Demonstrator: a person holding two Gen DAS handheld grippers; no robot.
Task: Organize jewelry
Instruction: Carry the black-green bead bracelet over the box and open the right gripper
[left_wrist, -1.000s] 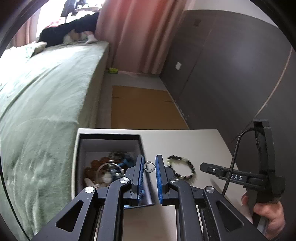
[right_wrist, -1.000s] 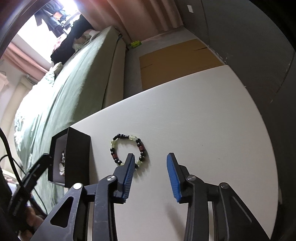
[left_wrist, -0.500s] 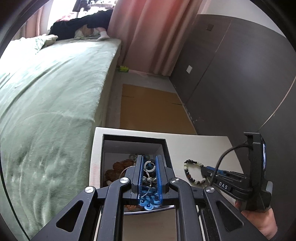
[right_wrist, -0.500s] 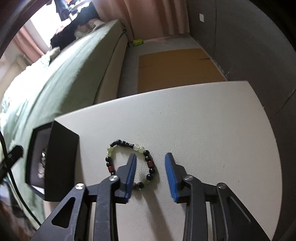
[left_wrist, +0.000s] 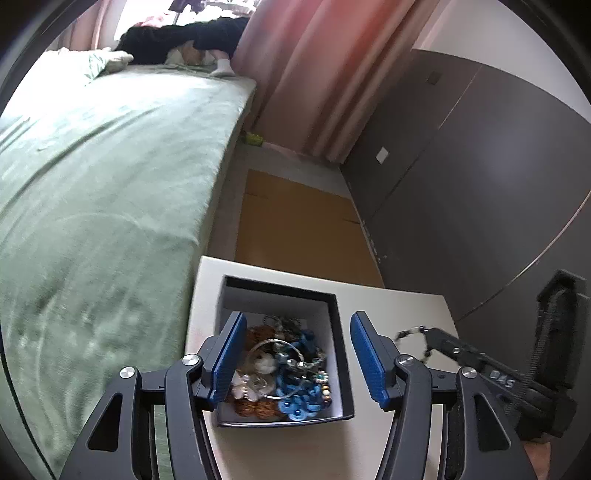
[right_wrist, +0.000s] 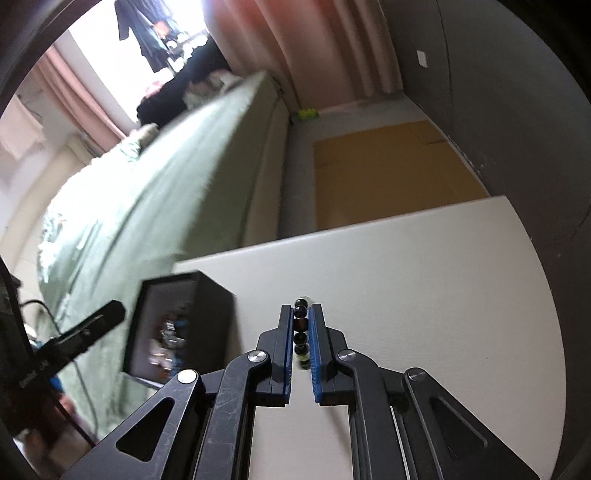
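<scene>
A black box (left_wrist: 280, 286) with a white inside stands on the white table (left_wrist: 406, 306) and holds a heap of jewelry (left_wrist: 291, 373): blue, brown and silver pieces. My left gripper (left_wrist: 295, 354) hovers over the box, its jaws opening, with nothing pressed between the blue pads. In the right wrist view my right gripper (right_wrist: 300, 314) is closing on a beaded bracelet (right_wrist: 300, 325) of black, dark red and pale green beads, which its pads pinch. The left wrist view shows that bracelet (left_wrist: 410, 334) hanging from the right gripper (left_wrist: 428, 334), just right of the box (right_wrist: 218, 332).
A green bed (left_wrist: 92, 184) runs along the left side of the table. Beyond the far edge lies a floor with a brown cardboard sheet (left_wrist: 295, 221). A dark wardrobe wall (left_wrist: 480, 166) stands to the right. Bare tabletop (right_wrist: 424, 277) stretches right of the box.
My left gripper moved over the box and opened, and the silver ring piece it held is no longer between its pads. My right gripper shut on the bracelet and rose with it.
</scene>
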